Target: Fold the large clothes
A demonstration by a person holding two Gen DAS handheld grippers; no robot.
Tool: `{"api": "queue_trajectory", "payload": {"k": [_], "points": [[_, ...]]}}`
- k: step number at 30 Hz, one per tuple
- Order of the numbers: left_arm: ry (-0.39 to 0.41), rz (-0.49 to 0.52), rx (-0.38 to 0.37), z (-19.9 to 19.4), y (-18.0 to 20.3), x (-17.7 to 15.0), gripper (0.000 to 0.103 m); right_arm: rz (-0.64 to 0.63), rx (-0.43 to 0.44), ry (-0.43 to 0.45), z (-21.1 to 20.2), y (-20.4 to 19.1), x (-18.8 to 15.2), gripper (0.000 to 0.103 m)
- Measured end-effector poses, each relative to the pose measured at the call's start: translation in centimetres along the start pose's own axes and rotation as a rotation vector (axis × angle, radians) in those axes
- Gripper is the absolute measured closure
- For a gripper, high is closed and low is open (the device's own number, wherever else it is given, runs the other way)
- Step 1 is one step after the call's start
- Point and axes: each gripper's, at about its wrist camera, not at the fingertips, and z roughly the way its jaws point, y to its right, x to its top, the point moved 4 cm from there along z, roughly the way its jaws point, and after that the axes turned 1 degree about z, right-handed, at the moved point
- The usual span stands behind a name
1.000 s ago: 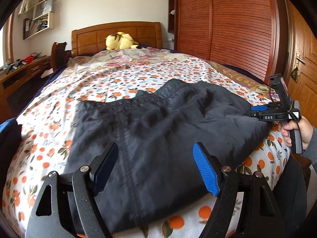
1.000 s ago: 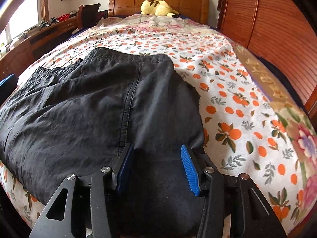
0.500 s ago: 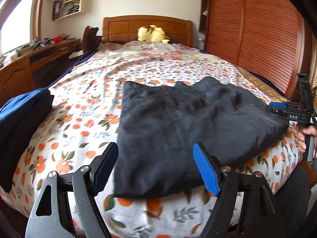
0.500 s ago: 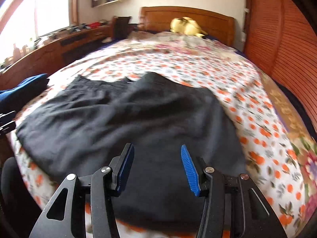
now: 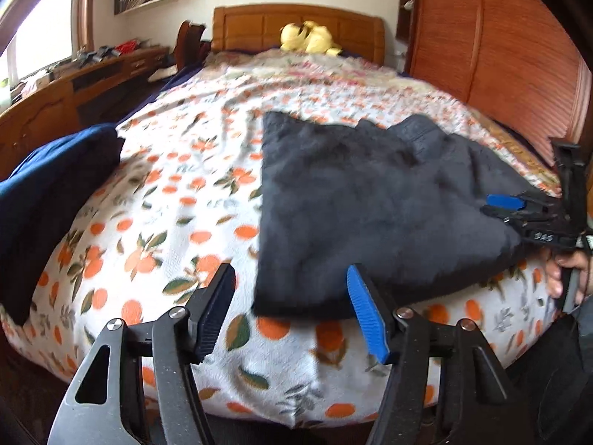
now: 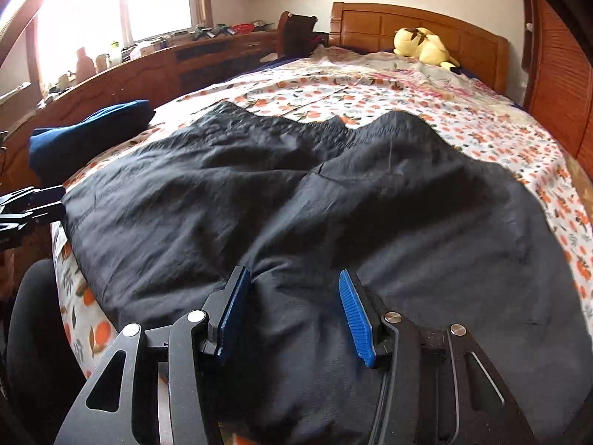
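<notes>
The left wrist view is smeared, so the black garment (image 5: 370, 204) shows no seams there. Its near hem is hidden behind the right gripper (image 6: 294, 309) in the right wrist view. The navy bundle (image 5: 48, 200) left of the garment runs off the frame edge. Items on the desk (image 6: 155, 63) beyond it are too small to tell

Ahead of the jaws lies a plain black garment (image 6: 296, 215), with no print. Under it the bedspread (image 5: 178, 200) is white, strewn with oranges and green leaves. Left of the jaws sits a dark blue folded cloth (image 5: 48, 185). Far beyond, a yellow plush toy (image 6: 422, 46) rests against a reddish-brown wooden headboard (image 6: 370, 26). The right gripper (image 6: 292, 311) carries blue pads on black fingers.
</notes>
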Motion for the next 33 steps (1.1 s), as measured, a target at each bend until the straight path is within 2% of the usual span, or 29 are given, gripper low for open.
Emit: {"api": "queue_trajectory", "payload": {"k": [3, 9, 22, 23, 24, 26, 27, 29, 30, 33], "points": [[-0.020, -0.014, -0.002, 0.4, -0.3, -0.4, 0.039, -0.048, -0.018, -0.018, 0.3, 0.1, 0.5, 0.049], [-0.060, -0.062, -0.022, 1.1, -0.5, -0.8, 0.043, -0.053, -0.049, -0.004, 0.0, -1.3, 0.4, 0.048], [-0.077, -0.094, -0.013, 1.8, -0.3, -1.0, 0.043, -0.064, -0.069, 0.024, -1.3, -1.9, -0.4, 0.048], [-0.076, -0.097, -0.015, 1.8, -0.2, -1.0, 0.046, -0.062, -0.066, 0.028, -1.5, -1.8, -0.5, 0.048], [-0.079, -0.098, -0.033, 1.8, 0.1, -1.0, 0.059, -0.059, -0.063, 0.033, -1.8, -1.8, -0.6, 0.048], [-0.086, -0.093, -0.027, 1.8, 0.4, -0.8, 0.069, -0.053, -0.054, 0.041, -2.3, -1.6, -0.8, 0.048], [-0.089, -0.084, -0.028, 1.7, 0.6, -0.7, 0.077, -0.051, -0.049, 0.047, -2.6, -1.5, -0.9, 0.048], [-0.079, -0.063, -0.017, 1.1, 1.1, -0.3, 0.081, -0.046, -0.034, 0.058, -3.2, -1.2, -1.2, 0.048], [-0.071, -0.053, -0.013, 0.8, 1.3, 0.1, 0.087, -0.042, -0.029, 0.061, -3.4, -1.1, -1.3, 0.048], [-0.014, -0.021, -0.012, -0.9, 2.7, 2.2, 0.089, -0.026, -0.004, 0.071, -4.4, -0.4, -1.6, 0.048]]}}
